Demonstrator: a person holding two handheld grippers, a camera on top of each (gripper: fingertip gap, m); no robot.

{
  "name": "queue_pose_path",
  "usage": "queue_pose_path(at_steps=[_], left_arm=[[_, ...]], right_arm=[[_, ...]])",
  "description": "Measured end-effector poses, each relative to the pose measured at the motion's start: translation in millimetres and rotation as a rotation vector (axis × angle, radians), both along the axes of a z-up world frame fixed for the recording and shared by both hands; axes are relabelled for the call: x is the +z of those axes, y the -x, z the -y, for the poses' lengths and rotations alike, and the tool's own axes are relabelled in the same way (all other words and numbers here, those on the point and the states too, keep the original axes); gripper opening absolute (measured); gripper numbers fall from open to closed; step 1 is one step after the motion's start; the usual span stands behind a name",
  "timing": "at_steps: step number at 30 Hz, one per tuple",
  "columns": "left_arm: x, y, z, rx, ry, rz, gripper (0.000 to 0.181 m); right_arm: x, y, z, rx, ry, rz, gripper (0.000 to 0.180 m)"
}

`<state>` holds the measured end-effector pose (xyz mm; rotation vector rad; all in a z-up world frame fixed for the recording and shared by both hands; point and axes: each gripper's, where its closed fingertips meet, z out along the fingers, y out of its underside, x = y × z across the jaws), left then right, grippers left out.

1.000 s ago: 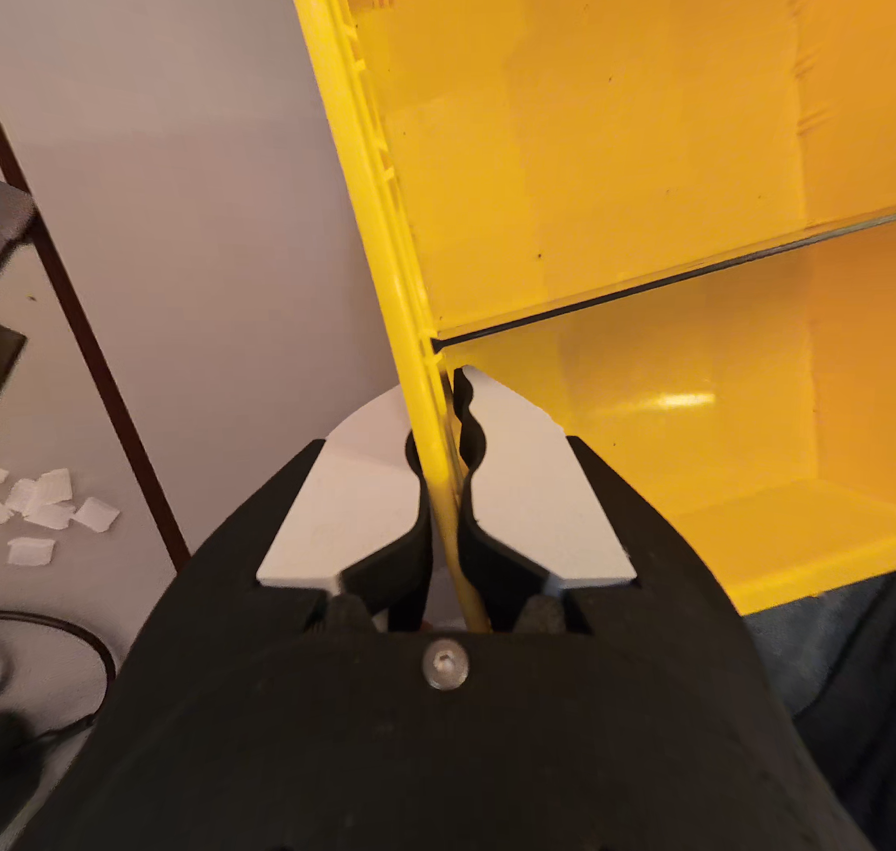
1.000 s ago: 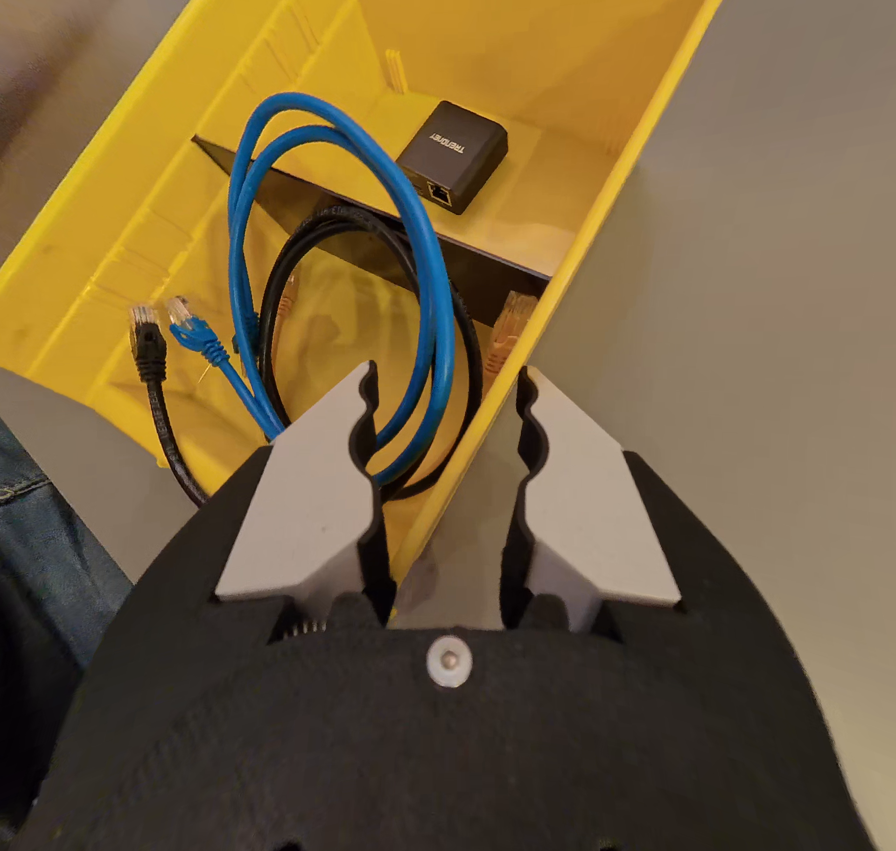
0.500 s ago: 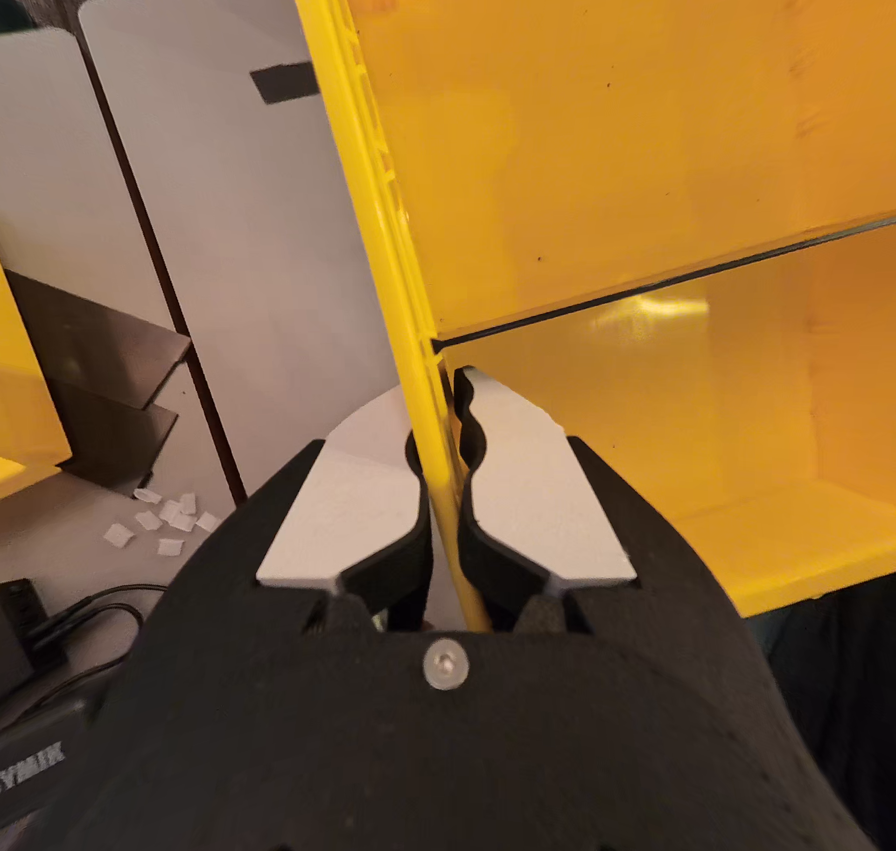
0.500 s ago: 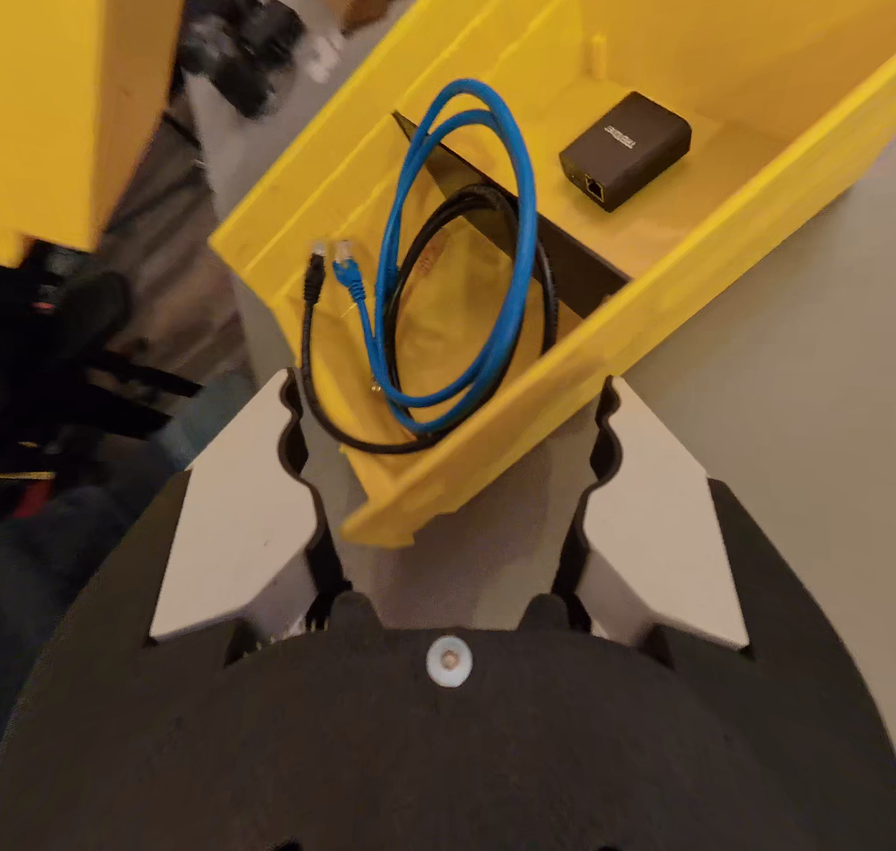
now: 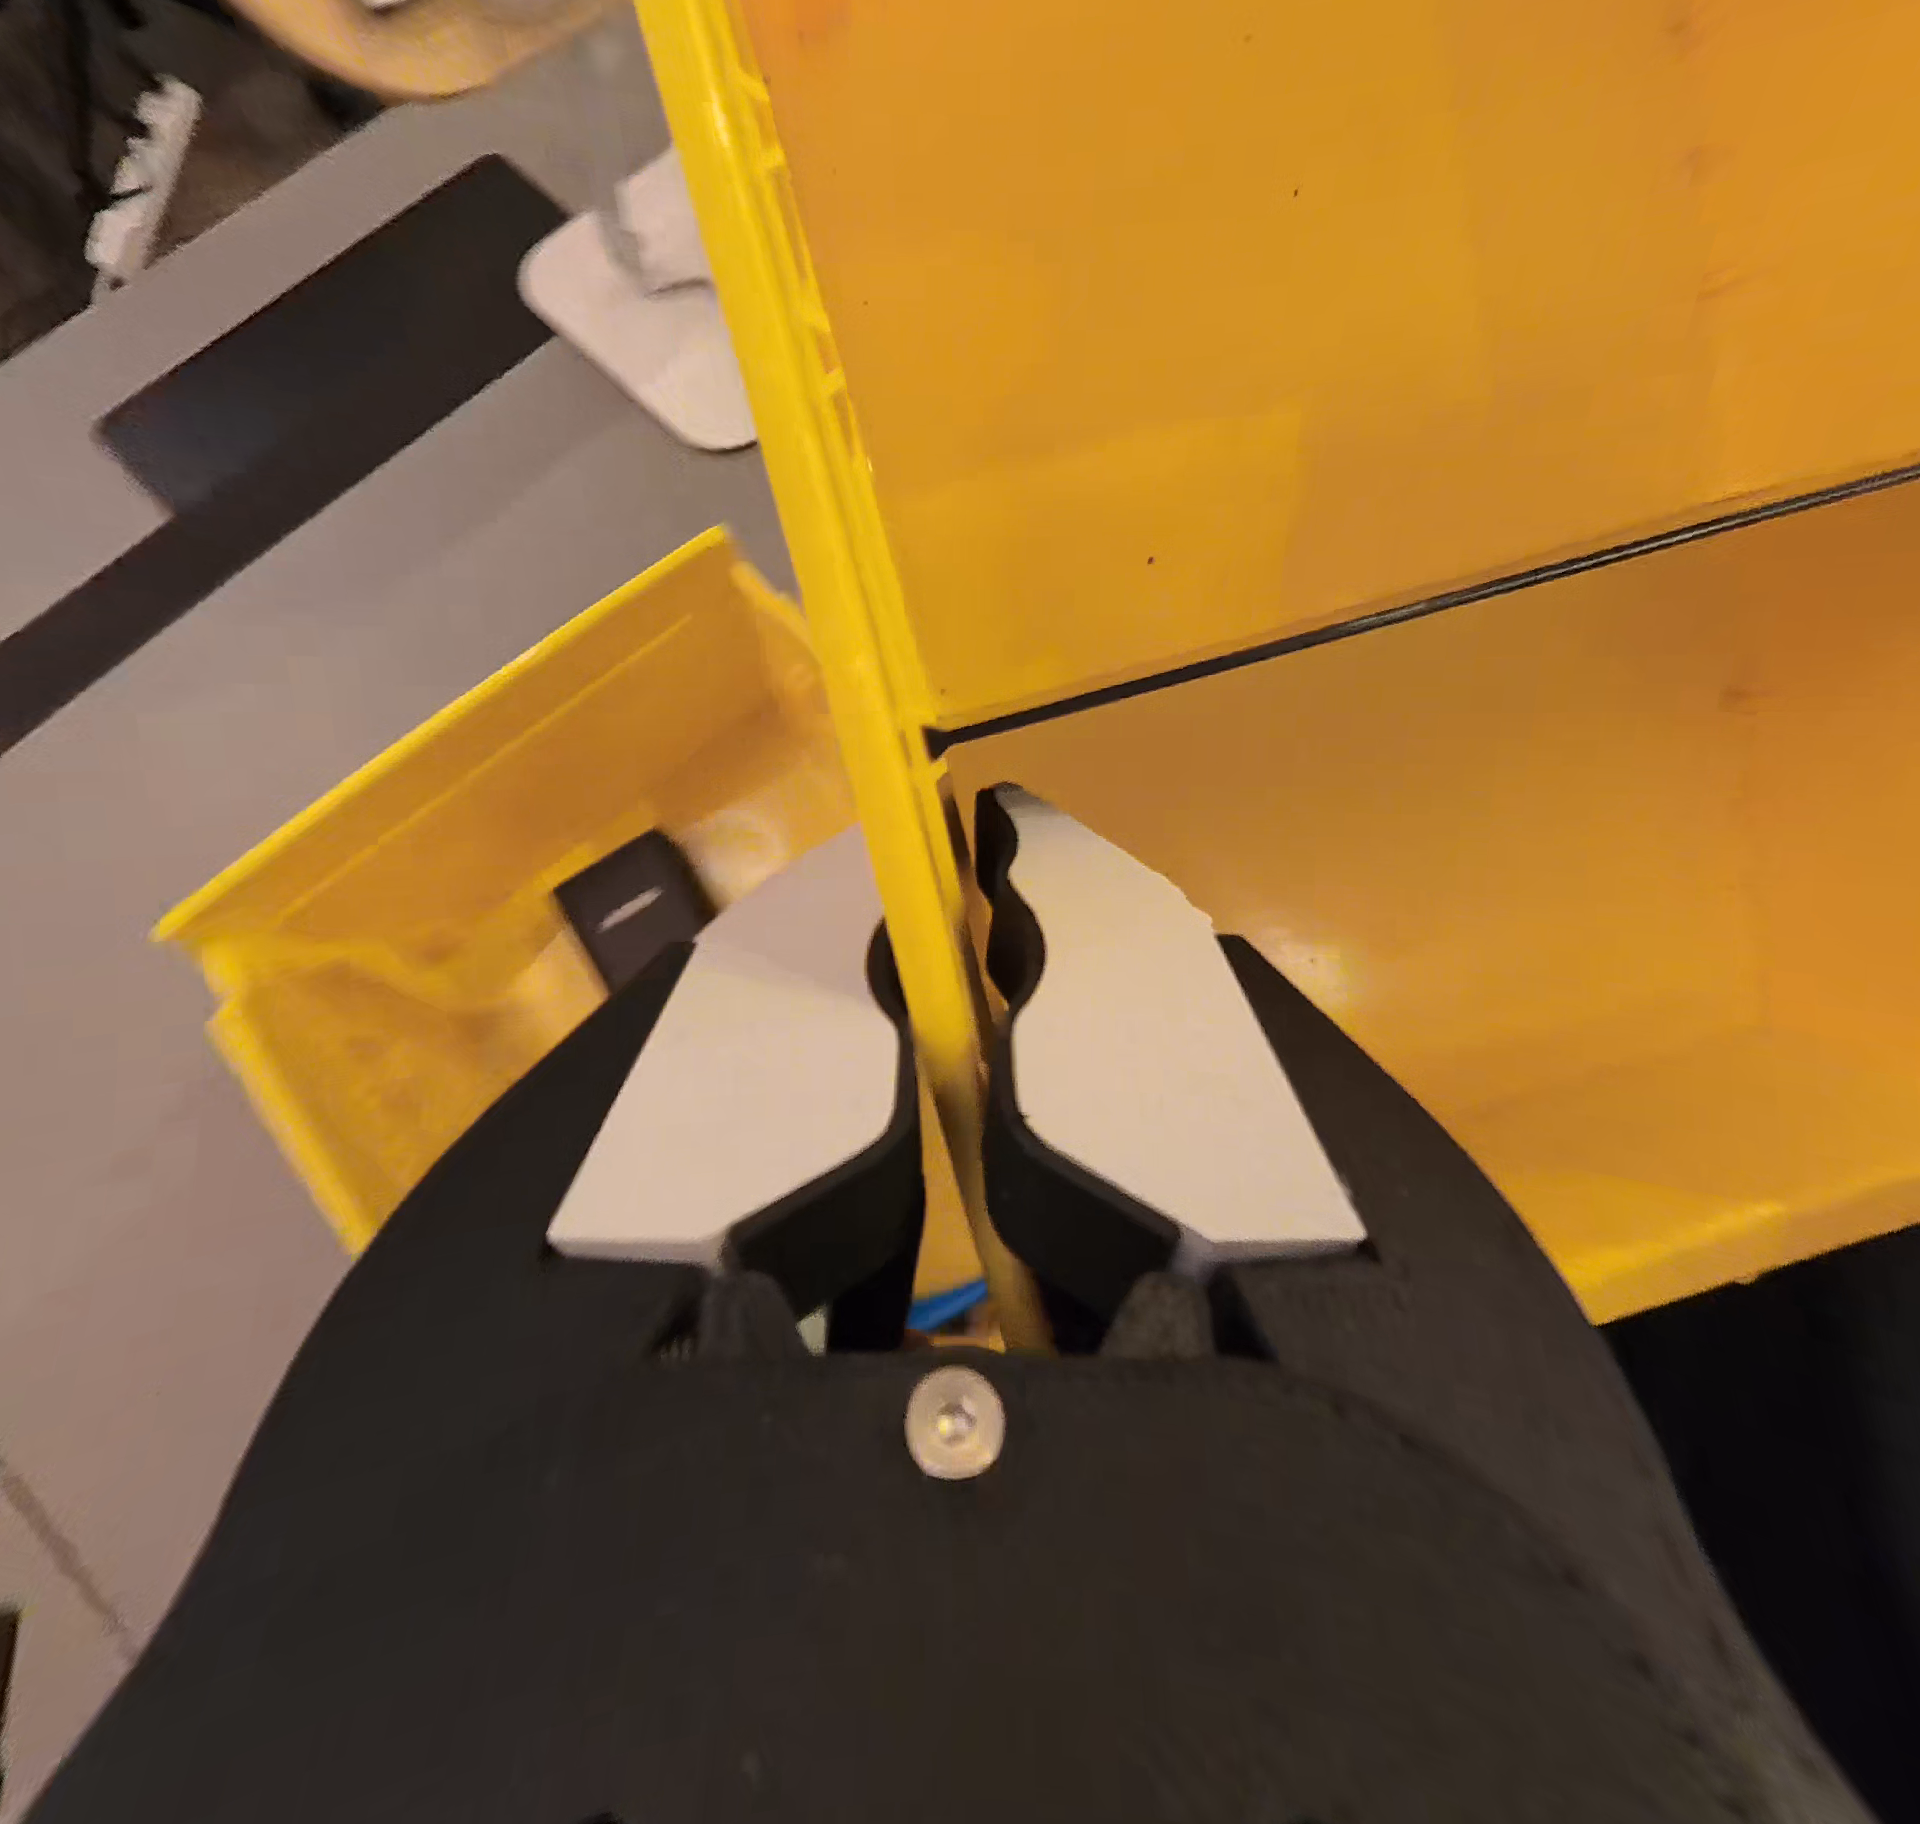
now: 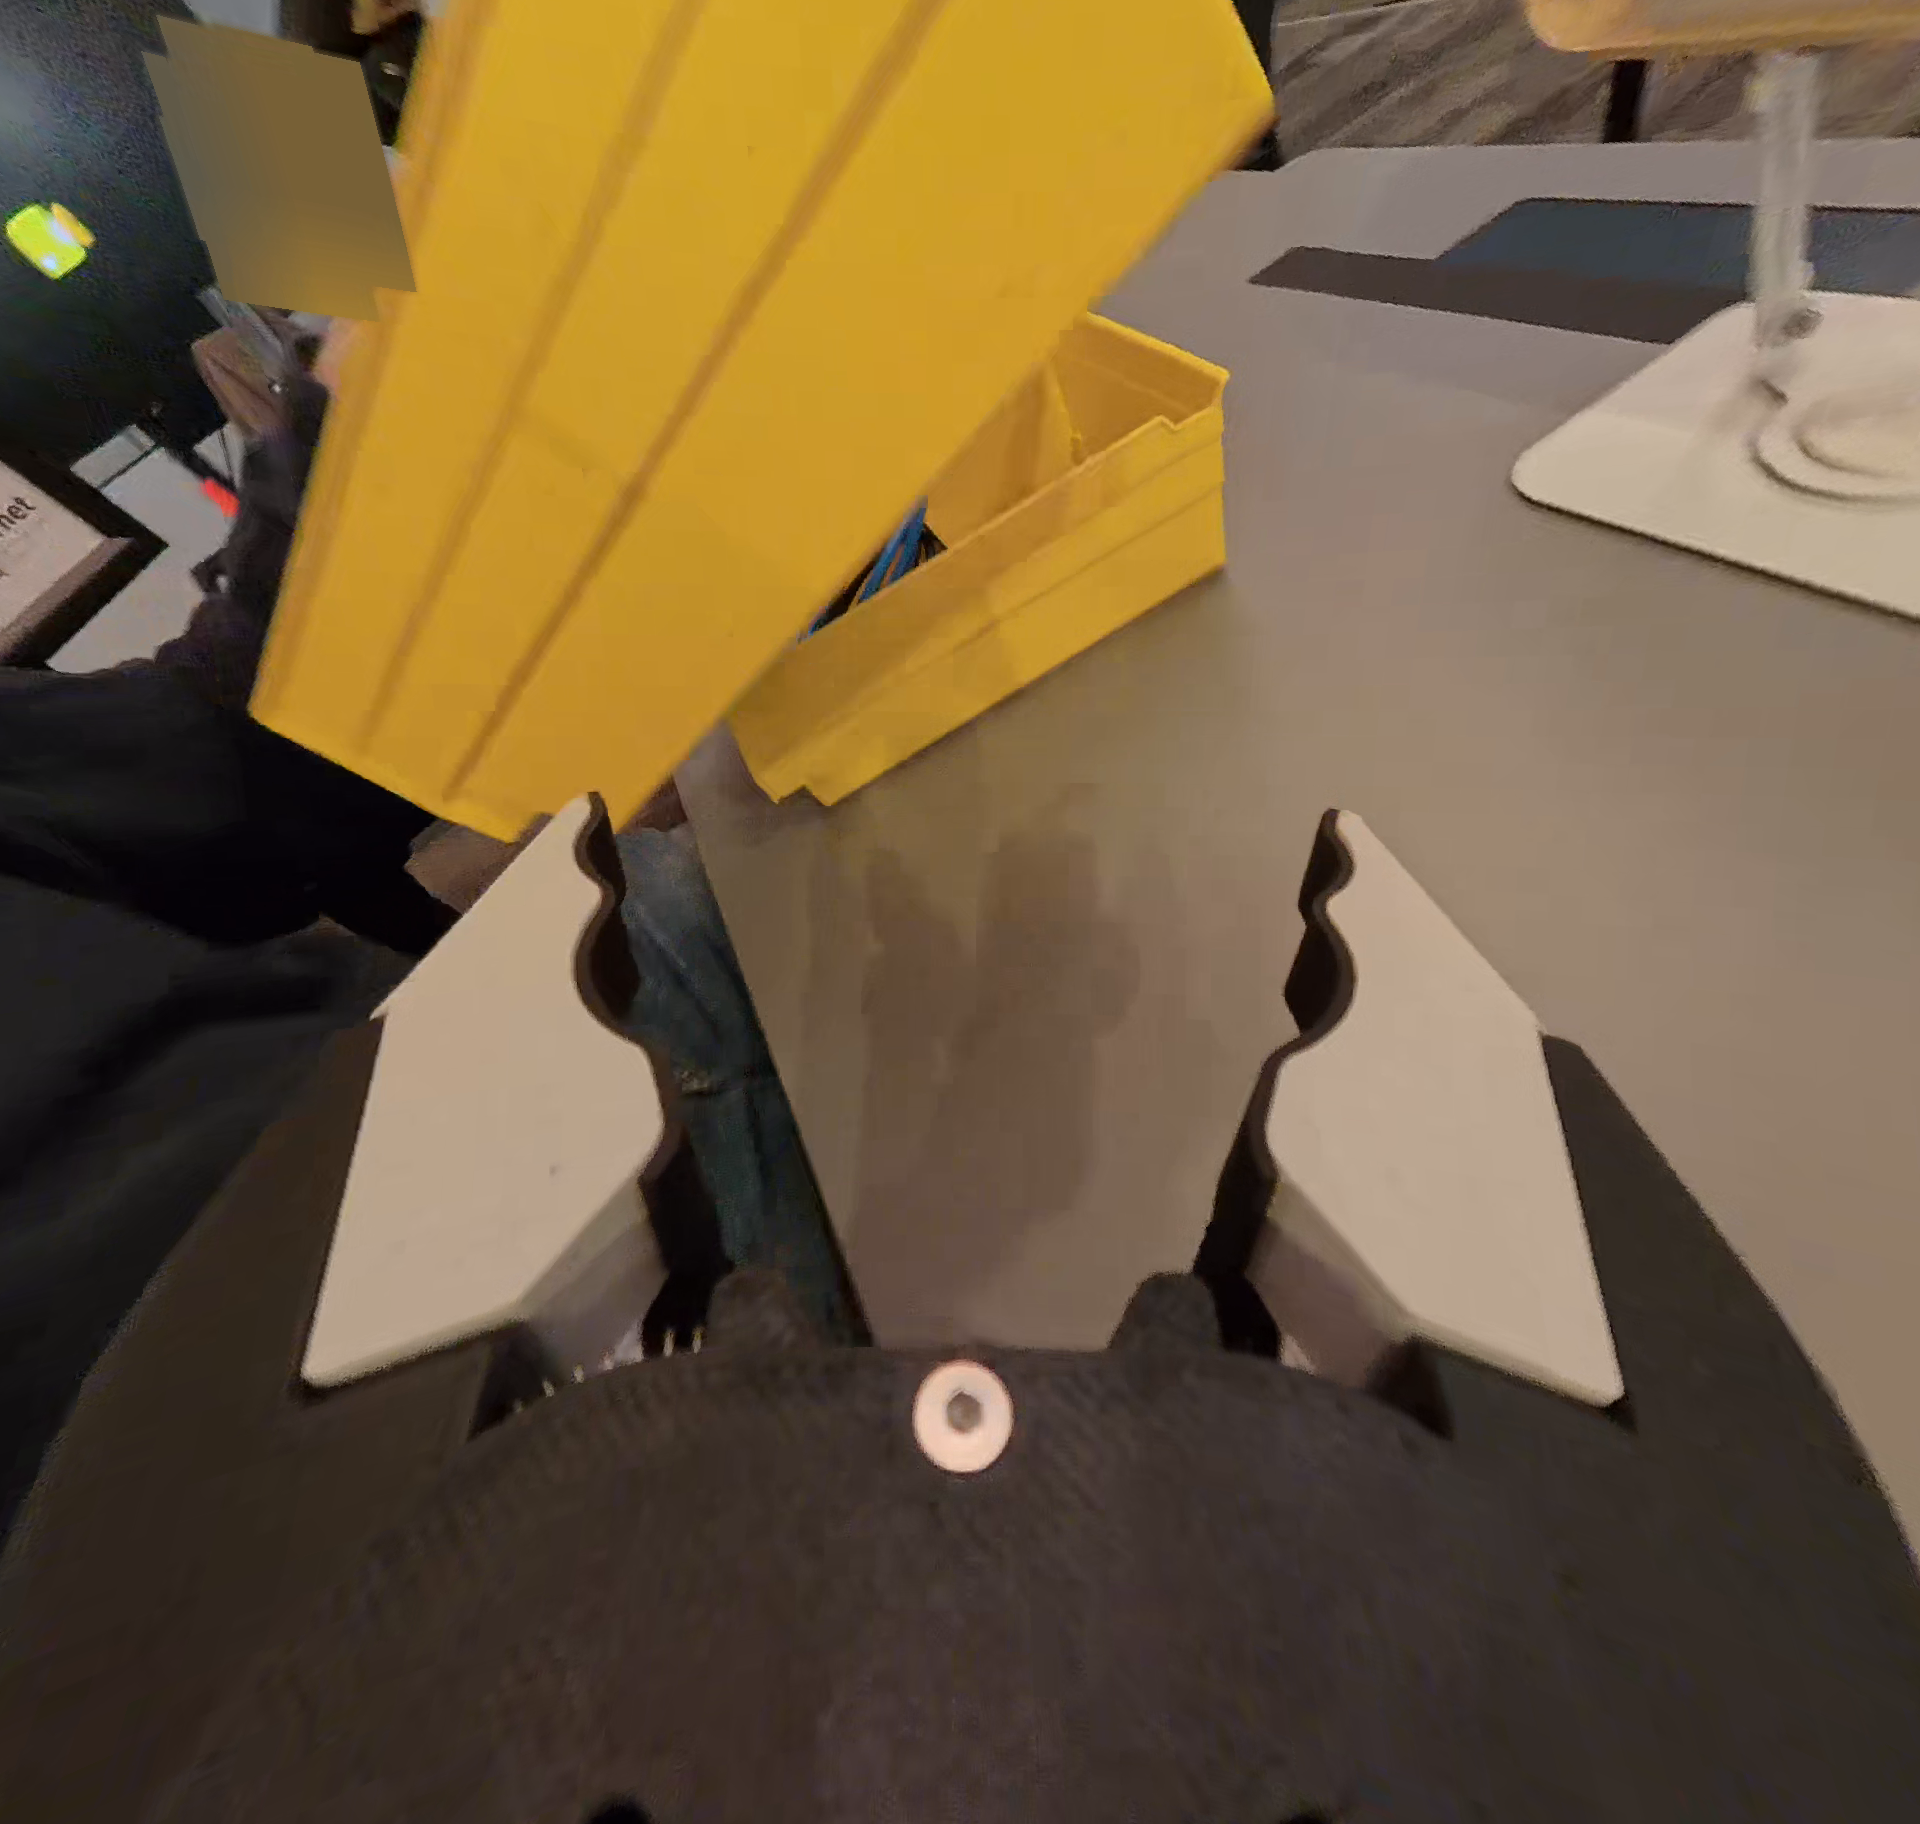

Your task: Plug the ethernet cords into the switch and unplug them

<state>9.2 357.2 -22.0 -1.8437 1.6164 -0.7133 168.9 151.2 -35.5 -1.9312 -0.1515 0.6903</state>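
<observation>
A grey worktop point(image 6: 1403, 735) is seen, with a white stand base point(image 6: 1714, 486) at 2 o'clock in the right wrist view and a dark mat point(image 5: 312, 403) at 10 o'clock in the left wrist view.

The left gripper point(image 5: 951, 1047) is closed narrow on the side wall of an empty yellow bin point(image 5: 1351, 320), which is held lifted and tilted; its underside fills 11 o'clock of the right wrist view. A black divider point(image 5: 1455, 621) crosses its interior.

The right gripper point(image 6: 961, 943) is held with fingers spread wide, nothing between them, above bare worktop.

A second yellow bin point(image 6: 1039, 569) rests on the worktop at 12 o'clock. The ethernet cords point(image 6: 894, 559) are glimpsed inside it, blue and black, mostly hidden by the lifted bin. A dark block point(image 5: 634, 917) in this bin, seen at 9 o'clock in the left wrist view, is probably the switch; too blurred to confirm.

Handling, judged:
- cords light, limp and springy in their coils; best taken just behind the plug boot, not mid-cable;
- plug latch tabs judged fragile;
- switch small and light, likely to slide when pushed, so bracing is advised.
</observation>
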Motion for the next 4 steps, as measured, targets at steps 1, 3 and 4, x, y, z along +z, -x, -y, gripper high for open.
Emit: queue_pose_path(at_steps=[1,3,4], left_arm=[[-6,-20,11,-0.034,-0.002,-0.026,0.007],[-20,-57,33,-0.095,-0.025,-0.079,0.007],[-26,-74,43,-0.123,-0.044,-0.104,0.007]], right_arm=[[2,-10,18,-0.034,-0.005,-0.01,0.128],[5,-21,48,-0.098,-0.026,-0.038,0.128],[4,-24,60,-0.127,-0.031,-0.052,0.128]])
